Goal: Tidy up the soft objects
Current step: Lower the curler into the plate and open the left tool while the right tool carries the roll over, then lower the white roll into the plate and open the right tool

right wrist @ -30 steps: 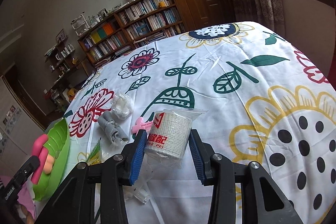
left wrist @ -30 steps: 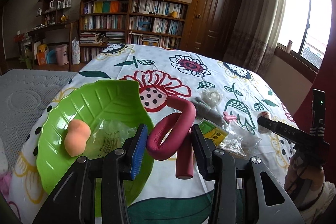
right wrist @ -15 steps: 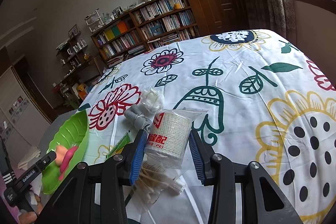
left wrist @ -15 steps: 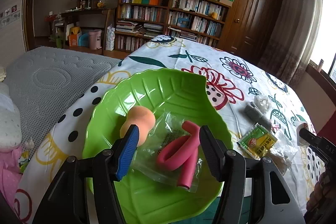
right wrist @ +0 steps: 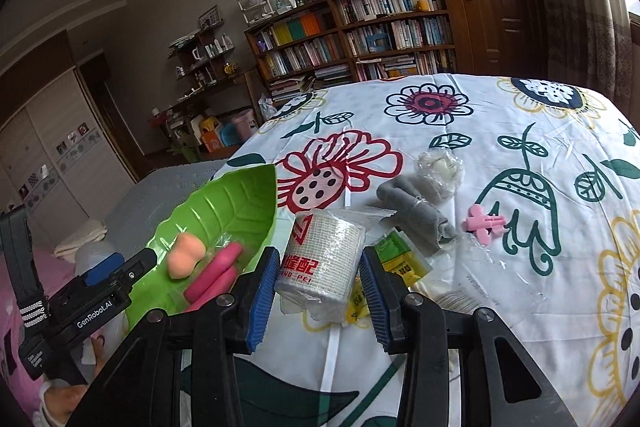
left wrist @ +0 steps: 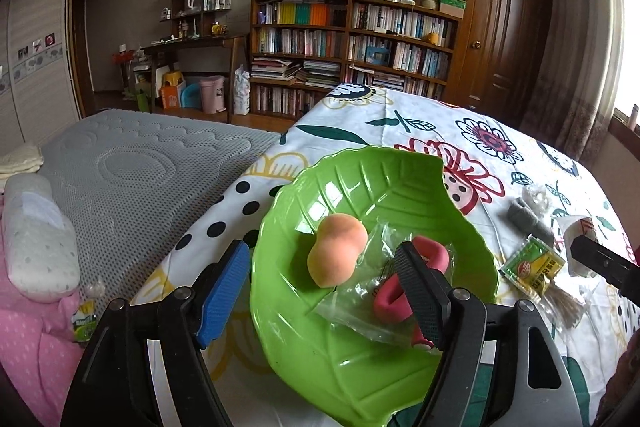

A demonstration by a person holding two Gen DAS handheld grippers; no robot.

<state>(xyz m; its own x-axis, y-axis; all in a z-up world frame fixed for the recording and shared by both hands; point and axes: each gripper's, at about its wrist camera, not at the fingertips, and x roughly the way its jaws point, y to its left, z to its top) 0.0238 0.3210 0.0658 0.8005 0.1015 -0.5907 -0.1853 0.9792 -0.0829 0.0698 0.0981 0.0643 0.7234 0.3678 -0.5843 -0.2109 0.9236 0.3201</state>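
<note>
Over the green bowl: our left tool (left wrist: 324, 291) now hangs with its jaws spread and nothing between them; a second ago it was carrying the pink foam roller across the cloth.
Pink foam roller (left wrist: 400, 291): it now lies inside the leaf-shaped bowl (left wrist: 360, 179), on top of a clear plastic bag (left wrist: 360, 303) and just beside the peach sponge (left wrist: 336, 251) (half hidden behind one jaw, so we cannot tell whether it touches the sponge).
Right tool (right wrist: 318, 289): pinching the wrapped white bandage roll (right wrist: 320, 259) as before, but now near the bowl's rim instead of out over the middle of the desk.
Left on the desk (right wrist: 520, 299): grey rolled cloth (right wrist: 416, 207), pink clip (right wrist: 484, 223), green and yellow packet (right wrist: 400, 259), small clear bag (right wrist: 438, 171).
Meaning for the task: we judge one soft thing delivered, the bandage roll probably next, several to go.
</note>
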